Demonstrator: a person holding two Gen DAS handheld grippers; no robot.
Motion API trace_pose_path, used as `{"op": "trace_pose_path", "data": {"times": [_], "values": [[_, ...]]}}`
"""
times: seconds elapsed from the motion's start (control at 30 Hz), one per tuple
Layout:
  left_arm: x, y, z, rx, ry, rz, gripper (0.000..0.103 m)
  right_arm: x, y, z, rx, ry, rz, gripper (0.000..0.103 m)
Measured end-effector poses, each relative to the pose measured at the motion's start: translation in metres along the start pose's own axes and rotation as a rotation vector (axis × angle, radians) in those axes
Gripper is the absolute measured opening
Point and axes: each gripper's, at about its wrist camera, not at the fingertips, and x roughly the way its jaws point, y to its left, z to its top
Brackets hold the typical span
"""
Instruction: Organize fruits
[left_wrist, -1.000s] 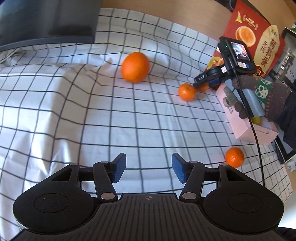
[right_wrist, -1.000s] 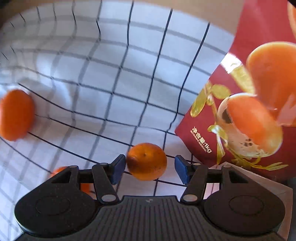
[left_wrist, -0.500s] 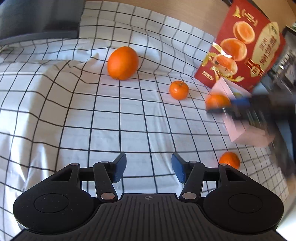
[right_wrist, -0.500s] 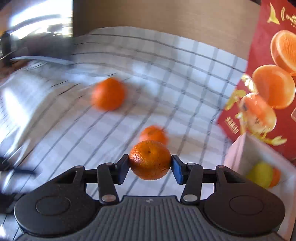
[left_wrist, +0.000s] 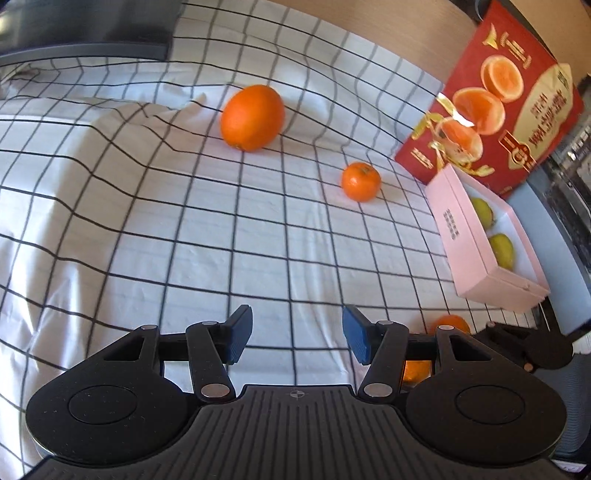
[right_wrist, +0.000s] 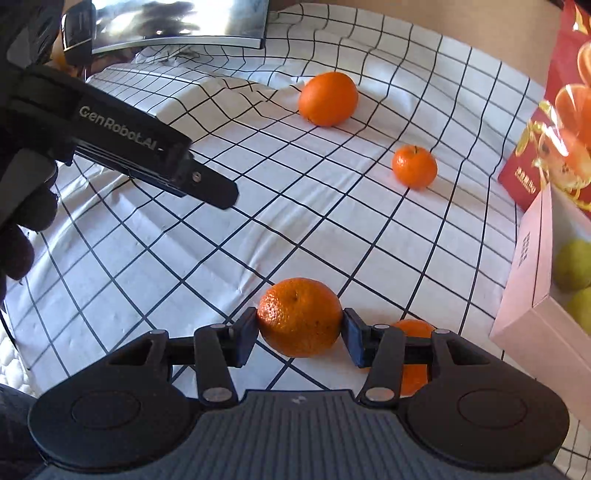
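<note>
Mandarin (right_wrist: 300, 317) sits pinched between the right gripper (right_wrist: 300, 334) pads, above the checked cloth (right_wrist: 258, 206). Left gripper (left_wrist: 297, 338) fingers stand spread, nothing between them; its body reads "GenRobot.AI". Farther off lie an orange (right_wrist: 328, 98), another mandarin (right_wrist: 414, 166), and a pink box (left_wrist: 476, 240) of pears.

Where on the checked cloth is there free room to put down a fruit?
Free: the wide patch between the large orange, the small mandarin and the left gripper. Crowded: beside the pink box and red bag.
</note>
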Motion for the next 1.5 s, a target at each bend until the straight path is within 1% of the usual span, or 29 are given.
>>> {"op": "trace_pose_path", "data": {"times": [0.1,0.17,0.2,0.3,0.4,0.53,0.6,0.67,0.73,0.87,1.03,1.17,1.3,1.4,1.5], "values": [[0.001,-0.007,-0.003,0.024,0.007,-0.012,0.059,-0.005,-0.006,-0.002,0.028,-0.019,0.024,0.05],[0.001,-0.012,-0.006,0.04,0.012,-0.022,0.059,-0.013,-0.011,-0.003,0.044,-0.046,0.023,0.059],[0.0,-0.015,-0.007,0.05,0.015,-0.026,0.059,-0.019,-0.014,-0.006,0.053,-0.065,0.015,0.06],[0.001,-0.022,-0.01,0.074,0.023,-0.034,0.059,-0.035,-0.025,-0.012,0.092,-0.102,-0.013,0.06],[-0.002,-0.028,-0.012,0.09,0.018,-0.041,0.059,-0.046,-0.039,-0.022,0.142,-0.121,-0.068,0.064],[-0.007,-0.039,-0.014,0.122,0.012,-0.052,0.059,-0.056,-0.052,-0.04,0.186,-0.118,-0.144,0.065],[-0.007,-0.046,-0.016,0.146,0.019,-0.067,0.059,-0.057,-0.058,-0.05,0.214,-0.105,-0.157,0.065],[-0.007,-0.055,-0.019,0.19,0.031,-0.089,0.059,-0.056,-0.063,-0.058,0.244,-0.086,-0.166,0.065],[-0.007,-0.068,-0.023,0.251,0.035,-0.09,0.059,-0.056,-0.067,-0.065,0.272,-0.078,-0.174,0.065],[-0.003,-0.091,-0.033,0.358,0.029,-0.052,0.059,-0.056,-0.069,-0.07,0.313,-0.078,-0.172,0.065],[0.013,-0.108,-0.037,0.421,0.048,-0.028,0.059,-0.059,-0.066,-0.069,0.31,-0.095,-0.178,0.065],[0.028,-0.113,-0.035,0.425,0.05,0.019,0.059,-0.059,-0.066,-0.068,0.312,-0.098,-0.181,0.065],[0.037,-0.11,-0.031,0.391,0.078,0.021,0.058,-0.059,-0.066,-0.071,0.32,-0.094,-0.184,0.065],[0.039,-0.109,-0.032,0.391,0.079,0.025,0.053,-0.059,-0.068,-0.074,0.33,-0.085,-0.193,0.065],[0.04,-0.108,-0.031,0.39,0.078,0.028,0.054,-0.059,-0.071,-0.078,0.35,-0.077,-0.195,0.065]]}}
